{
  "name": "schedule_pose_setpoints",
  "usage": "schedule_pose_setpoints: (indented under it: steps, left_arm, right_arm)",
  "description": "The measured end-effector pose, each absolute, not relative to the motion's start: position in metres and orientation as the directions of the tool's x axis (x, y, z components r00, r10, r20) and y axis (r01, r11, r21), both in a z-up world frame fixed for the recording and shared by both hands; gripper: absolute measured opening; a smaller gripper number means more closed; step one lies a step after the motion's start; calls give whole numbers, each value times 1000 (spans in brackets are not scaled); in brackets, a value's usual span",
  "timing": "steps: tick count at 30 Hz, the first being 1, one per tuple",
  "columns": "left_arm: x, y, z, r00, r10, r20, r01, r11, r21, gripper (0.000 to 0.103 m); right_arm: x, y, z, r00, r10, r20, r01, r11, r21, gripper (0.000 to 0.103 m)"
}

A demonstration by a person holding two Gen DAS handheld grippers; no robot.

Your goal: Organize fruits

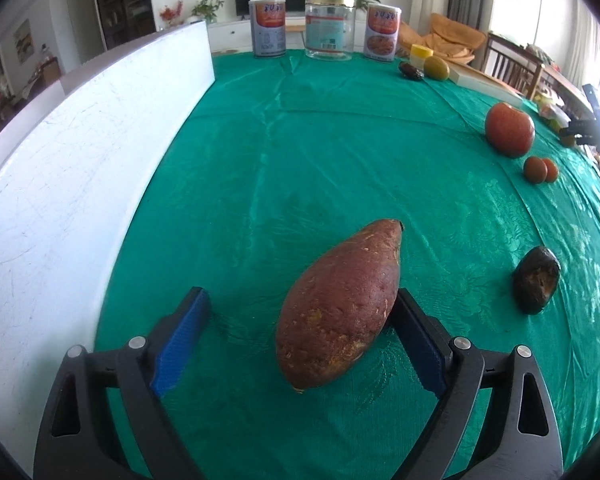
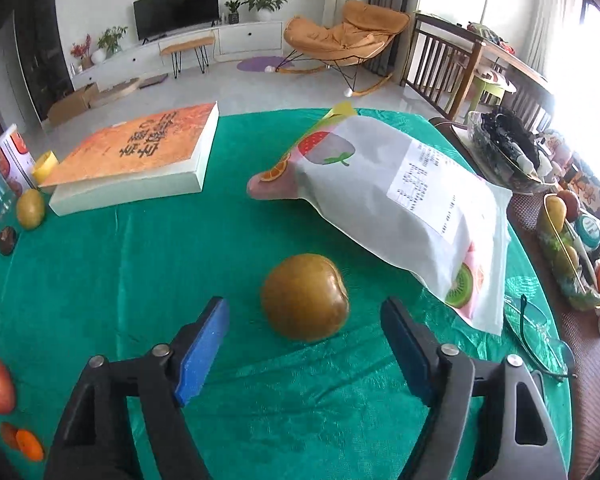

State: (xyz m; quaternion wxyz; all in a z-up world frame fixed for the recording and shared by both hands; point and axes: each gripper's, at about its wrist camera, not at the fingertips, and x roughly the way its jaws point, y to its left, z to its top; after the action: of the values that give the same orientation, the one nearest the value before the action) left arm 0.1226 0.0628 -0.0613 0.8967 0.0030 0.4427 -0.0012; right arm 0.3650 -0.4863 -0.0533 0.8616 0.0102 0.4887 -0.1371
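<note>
Desk under green cloth. Before me on it: sweet potato, dark fruit, red apple, two small orange fruits. Far edge: two cans, glass jar. Elsewhere on it: brown-green fruit, printed bag, book, glasses.

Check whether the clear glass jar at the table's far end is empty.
Appears empty: the glass jar shows the room behind through its walls, with its lid on.
</note>
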Motion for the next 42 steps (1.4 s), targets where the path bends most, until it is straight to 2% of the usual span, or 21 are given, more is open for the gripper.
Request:
schedule_pose_setpoints:
  steps: [1,3,6,9,12,15,18,19,21,26,31,37,38,39,40,42]
  left_arm:
    - [123,63,-62,608,2,-794,4,1000,5,93]
    - [123,63,-62,608,3,-794,2,1000,5,93]
    - [123,63,-62,608,2,-794,2,1000,5,93]
    - [123,63,-62,608,3,-794,2,1000,5,93]
    - [122,63,-62,608,3,-794,2,1000,5,93]
    - [123,63,-62,608,3,-794,2,1000,5,93]
    - [122,63,-62,608,2,-794,2,1000,5,93]
    - [122,63,-62,608,3,-794,2,1000,5,93]
    - [122,63,-62,608,2,-794,2,1000,4,93]
    - [122,63,-62,609,2,-793,2,1000,4,93]
    - [122,63,-62,609,2,-793,2,1000,4,93]
    - [121,66,-61,611,-27,-791,16,1000,-22,93]
    - [119,69,-59,607,-60,-792,38,998,-47,93]
    - [117,74,-57,598,-105,-795,62,994,-85,93]
    - [115,79,-55,586,-157,-795,84,988,-133,93]
    - [111,87,-52,561,-221,-798,105,975,-195,92]
  right_arm:
    - [367,-488,-57,476,-241,-846,254,958,-130,49]
    - [361,-489,-53,507,-229,-831,279,956,-93,49]
    - [337,-482,-43,564,-124,-816,277,960,46,49]
    - [297,-459,-33,589,117,-800,208,934,290,49]
    - [241,-415,-37,546,382,-745,130,841,526,49]
    - [185,-358,-49,479,589,-651,67,715,696,49]
    - [147,-312,-78,386,741,-550,112,553,825,49]
    - [140,-300,-87,365,752,-549,127,544,830,49]
    - [131,-283,-97,356,705,-613,139,609,781,49]
    - [120,-286,-71,481,534,-695,101,754,649,52]
    - [123,-303,-65,516,463,-721,119,795,595,52]
    - [111,-310,-56,567,422,-708,93,821,564,53]
    - [110,-305,-51,578,393,-715,77,846,527,55]
    - [105,-301,-45,593,352,-724,54,880,472,63]
    - [100,-293,-40,603,311,-735,24,913,406,76]
    - [95,-272,-39,598,257,-759,-49,957,285,86]
